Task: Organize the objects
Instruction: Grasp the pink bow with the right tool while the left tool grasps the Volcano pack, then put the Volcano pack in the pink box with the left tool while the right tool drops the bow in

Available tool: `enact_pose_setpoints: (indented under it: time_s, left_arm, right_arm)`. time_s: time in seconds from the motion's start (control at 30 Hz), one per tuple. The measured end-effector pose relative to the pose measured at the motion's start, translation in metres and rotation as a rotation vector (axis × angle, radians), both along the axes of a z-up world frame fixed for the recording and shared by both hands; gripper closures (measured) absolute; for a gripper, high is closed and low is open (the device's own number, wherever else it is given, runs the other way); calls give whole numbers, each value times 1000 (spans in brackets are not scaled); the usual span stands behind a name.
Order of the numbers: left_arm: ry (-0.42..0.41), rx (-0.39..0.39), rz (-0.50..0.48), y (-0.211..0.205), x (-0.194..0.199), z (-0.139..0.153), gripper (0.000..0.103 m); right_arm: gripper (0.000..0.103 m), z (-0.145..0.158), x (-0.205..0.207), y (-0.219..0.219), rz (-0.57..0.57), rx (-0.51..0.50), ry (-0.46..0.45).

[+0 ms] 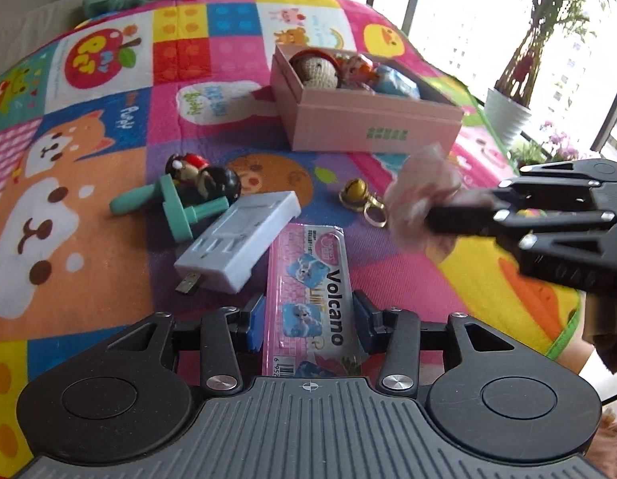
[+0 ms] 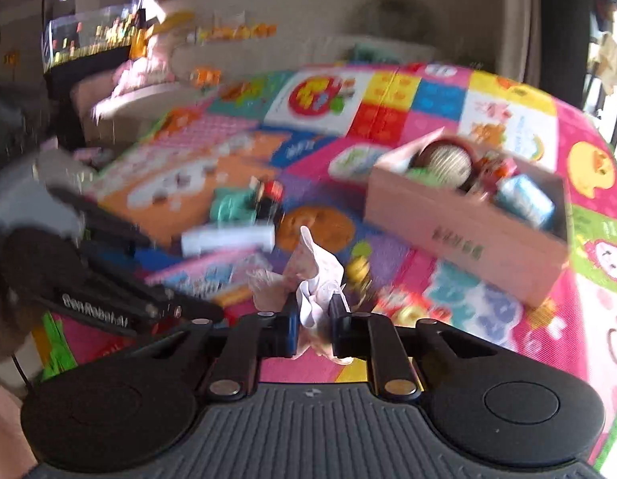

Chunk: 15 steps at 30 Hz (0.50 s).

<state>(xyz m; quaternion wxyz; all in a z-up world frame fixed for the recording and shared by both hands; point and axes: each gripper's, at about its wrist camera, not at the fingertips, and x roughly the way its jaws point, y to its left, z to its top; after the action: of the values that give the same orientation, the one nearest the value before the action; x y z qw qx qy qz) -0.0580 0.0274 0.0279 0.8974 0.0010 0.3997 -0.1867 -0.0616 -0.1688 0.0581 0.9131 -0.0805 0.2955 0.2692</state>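
Note:
My left gripper (image 1: 308, 319) stands open around the near end of a pink "Volcano" pencil case (image 1: 308, 279) lying on the play mat; the pads are beside its sides, slightly apart from it. My right gripper (image 2: 314, 319) is shut on a pale pink fabric scrunchie (image 2: 314, 275) and holds it above the mat; it also shows in the left wrist view (image 1: 420, 195). A pink cardboard box (image 1: 372, 119), open-topped, holds a crocheted ball (image 1: 314, 70) and other toys; it also shows in the right wrist view (image 2: 468, 215).
On the colourful play mat (image 1: 88, 159) lie a white plastic adapter (image 1: 240, 235), a small doll figure (image 1: 204, 177), teal plastic toys (image 1: 176, 207) and a gold bell keyring (image 1: 362, 197). A potted plant (image 1: 508, 107) stands by the window at right.

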Motion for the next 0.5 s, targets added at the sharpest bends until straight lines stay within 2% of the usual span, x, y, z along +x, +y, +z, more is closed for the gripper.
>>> enact_pose_setpoints:
  time_s: [0.07,0.17,0.3,0.4,0.5]
  left_arm:
    - [-21,-38,4,0,6,13,55]
    - [-102,-84,0,-8,27,44,55]
    - [-220,-162,23,-35,82,78,55]
    - [-262,-211,37,-63,135,82,55]
    - [-308,-222,52,-95,177,64,55]
  right_arm:
    - [89,15,-1,-17,-42,53,-35]
    - [89,34,0,-45,-123,98,-89]
    - [89,41,4,-74,-224,123,-128]
    - [89,37,7,-88,-272,154,-109]
    - [89,27,9,-96,-296,161,-81]
